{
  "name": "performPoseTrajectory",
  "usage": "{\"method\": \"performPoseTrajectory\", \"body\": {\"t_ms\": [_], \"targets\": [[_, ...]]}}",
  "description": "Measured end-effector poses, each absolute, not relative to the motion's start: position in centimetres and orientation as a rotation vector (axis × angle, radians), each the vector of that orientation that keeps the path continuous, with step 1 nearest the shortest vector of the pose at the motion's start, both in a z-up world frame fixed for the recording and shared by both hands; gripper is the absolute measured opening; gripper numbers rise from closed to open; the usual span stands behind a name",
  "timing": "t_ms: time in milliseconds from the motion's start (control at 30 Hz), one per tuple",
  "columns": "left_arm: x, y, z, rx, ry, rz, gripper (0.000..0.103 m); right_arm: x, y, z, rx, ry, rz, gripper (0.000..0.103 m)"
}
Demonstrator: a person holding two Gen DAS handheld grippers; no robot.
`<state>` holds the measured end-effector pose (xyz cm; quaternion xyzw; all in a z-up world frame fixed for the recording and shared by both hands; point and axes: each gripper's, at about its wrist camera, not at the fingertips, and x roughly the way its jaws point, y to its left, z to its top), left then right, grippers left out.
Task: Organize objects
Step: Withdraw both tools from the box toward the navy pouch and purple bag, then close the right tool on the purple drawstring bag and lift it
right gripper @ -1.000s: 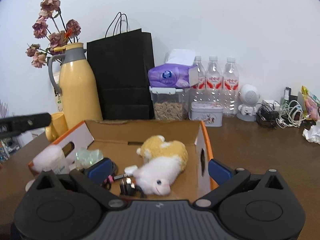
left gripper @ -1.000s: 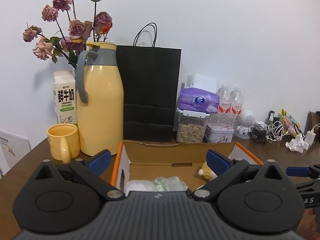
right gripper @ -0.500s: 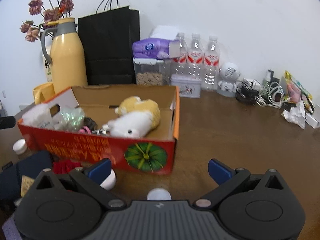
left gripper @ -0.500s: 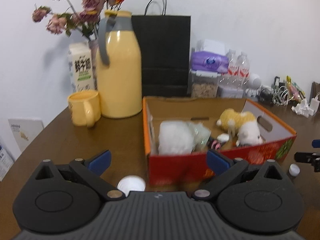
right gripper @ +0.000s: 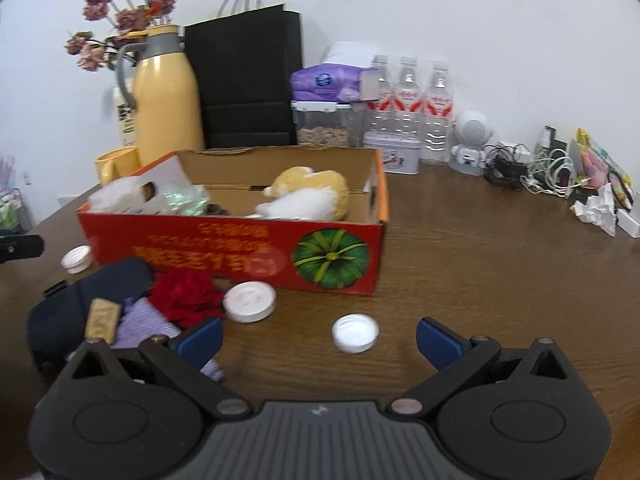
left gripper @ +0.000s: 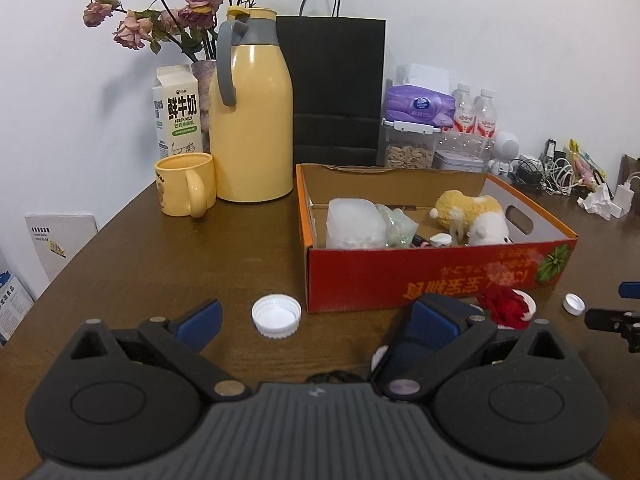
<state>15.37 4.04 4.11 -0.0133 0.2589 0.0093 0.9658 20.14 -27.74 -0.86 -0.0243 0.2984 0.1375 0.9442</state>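
Observation:
A red cardboard box holds a yellow-and-white plush toy, a white packet and clear wrap. Loose on the table in front of it lie a white bottle cap, another small cap, a white round lid, a red fabric flower, a dark pouch and a purple cloth. My left gripper is open and empty just before the cap. My right gripper is open and empty, the small cap between its fingers' line.
A yellow thermos, yellow mug, milk carton, flowers, black paper bag, tissue pack, seed jar, water bottles, a tin and a small white robot figure line the back. Cables and crumpled paper lie right.
Both grippers have pulled back and lowered from over the box to the table in front of it. The loose caps, lid, flower and pouch came into view.

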Motion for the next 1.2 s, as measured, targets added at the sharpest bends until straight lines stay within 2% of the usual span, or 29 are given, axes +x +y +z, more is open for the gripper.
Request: {"method": "performPoseTrajectory", "body": {"t_ms": [233, 667, 1000, 1100, 1200], "targets": [[13.6, 4.0, 4.0, -0.034, 0.536, 0.010, 0.103, 18.2, -25.7, -1.0, -0.056, 0.629, 0.350, 0.103], [12.1, 4.9, 3.3, -0.074, 0.552, -0.007, 0.103, 16.2, -18.6, -3.1, -0.088, 0.778, 0.508, 0.103], [11.9, 5.2, 3.2, -0.098, 0.541, -0.014, 0.103, 15.2, -17.4, -3.7, -0.160, 0.724, 0.482, 0.103], [11.9, 5.3, 3.1, -0.103, 0.545, -0.013, 0.103, 15.1, -17.4, -3.7, -0.161, 0.714, 0.493, 0.101], [11.8, 5.4, 3.1, -0.105, 0.546, -0.005, 0.103, 14.9, -17.4, -3.6, -0.163, 0.701, 0.510, 0.093]]}}
